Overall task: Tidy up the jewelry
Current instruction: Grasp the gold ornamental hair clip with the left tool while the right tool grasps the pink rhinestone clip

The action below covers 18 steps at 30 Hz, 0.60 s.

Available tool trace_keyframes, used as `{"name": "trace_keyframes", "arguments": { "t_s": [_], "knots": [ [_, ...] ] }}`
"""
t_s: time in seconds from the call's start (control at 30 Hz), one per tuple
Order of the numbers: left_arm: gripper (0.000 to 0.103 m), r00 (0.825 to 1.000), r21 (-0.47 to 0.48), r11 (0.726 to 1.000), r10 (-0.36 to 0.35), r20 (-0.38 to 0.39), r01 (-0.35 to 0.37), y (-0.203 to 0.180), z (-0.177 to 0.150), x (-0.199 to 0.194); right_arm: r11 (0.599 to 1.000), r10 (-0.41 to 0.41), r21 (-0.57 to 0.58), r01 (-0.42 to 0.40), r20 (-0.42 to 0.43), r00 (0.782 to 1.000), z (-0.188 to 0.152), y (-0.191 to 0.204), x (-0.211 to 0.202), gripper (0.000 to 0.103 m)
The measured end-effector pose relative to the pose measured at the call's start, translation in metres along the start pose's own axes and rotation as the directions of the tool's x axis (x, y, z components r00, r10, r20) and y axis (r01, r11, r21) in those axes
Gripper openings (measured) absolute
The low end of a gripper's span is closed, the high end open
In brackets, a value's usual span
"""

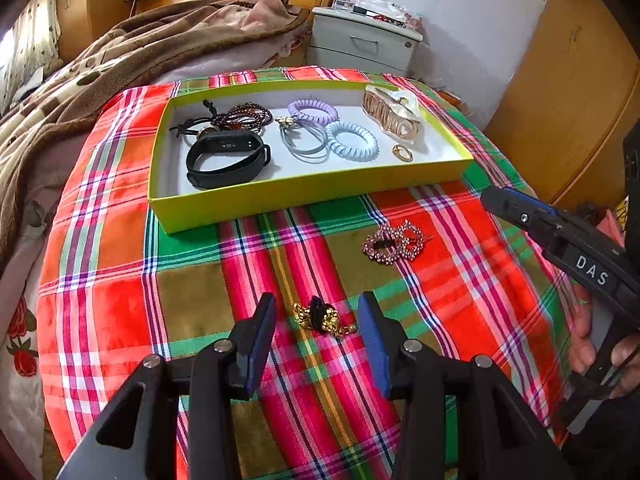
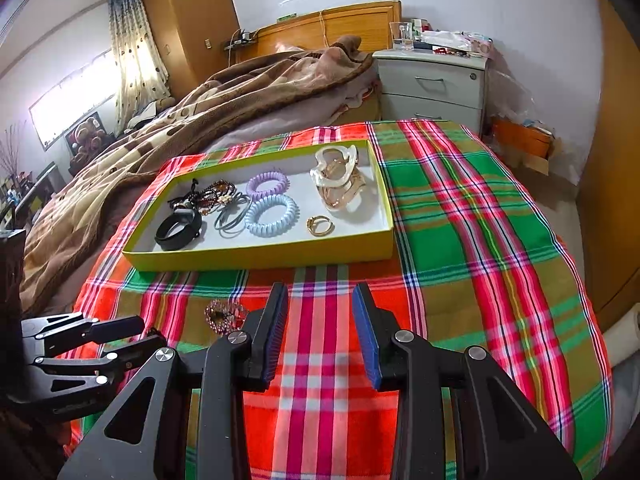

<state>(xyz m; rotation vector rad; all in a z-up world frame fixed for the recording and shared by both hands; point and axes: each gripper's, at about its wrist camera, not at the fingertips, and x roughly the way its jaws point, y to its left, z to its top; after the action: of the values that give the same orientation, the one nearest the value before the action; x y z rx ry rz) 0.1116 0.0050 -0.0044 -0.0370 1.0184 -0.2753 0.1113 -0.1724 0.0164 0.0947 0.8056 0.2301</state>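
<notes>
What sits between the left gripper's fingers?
In the left wrist view, a gold-beaded black hair tie lies on the plaid cloth between the open left gripper fingers, untouched.

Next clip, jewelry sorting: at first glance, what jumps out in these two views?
The bright plaid cloth dominates, with a yellow-green tray on it holding a black wristband, purple and blue coil hair ties, a gold ring and a large hair clip. In front of the tray lie a pink rhinestone clip and a gold-and-black piece, framed by the open left claw.

Plaid cloth (image 1: 192, 280) over bed, yellow-green tray (image 1: 280, 200), rhinestone clip (image 1: 394, 244), black-and-gold piece (image 1: 320, 318) lying on it
</notes>
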Motion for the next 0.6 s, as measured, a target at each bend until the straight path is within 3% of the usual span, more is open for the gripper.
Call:
{"name": "trace_keyframes", "arguments": {
  "t_s": [0.13, 0.5, 0.6],
  "knots": [
    [0.044, 1.000, 0.010, 1.000, 0.024, -0.013, -0.024, -0.003, -0.002, 0.007, 1.000, 0.003, 0.000, -0.003, 0.002, 1.000, -0.002, 0.001, -0.002, 0.035],
    [0.044, 0.996, 0.037, 0.996, 0.076, 0.041, -0.078, -0.009, -0.011, 0.005, 1.000, 0.013, -0.002, -0.013, 0.005, 1.000, -0.005, 0.003, -0.003, 0.035],
    [0.038, 0.994, 0.034, 0.995, 0.089, 0.055, -0.091, -0.009, -0.013, 0.004, 1.000, 0.010, 0.000, -0.010, 0.005, 1.000, -0.006, 0.004, -0.002, 0.035]
  ]
}}
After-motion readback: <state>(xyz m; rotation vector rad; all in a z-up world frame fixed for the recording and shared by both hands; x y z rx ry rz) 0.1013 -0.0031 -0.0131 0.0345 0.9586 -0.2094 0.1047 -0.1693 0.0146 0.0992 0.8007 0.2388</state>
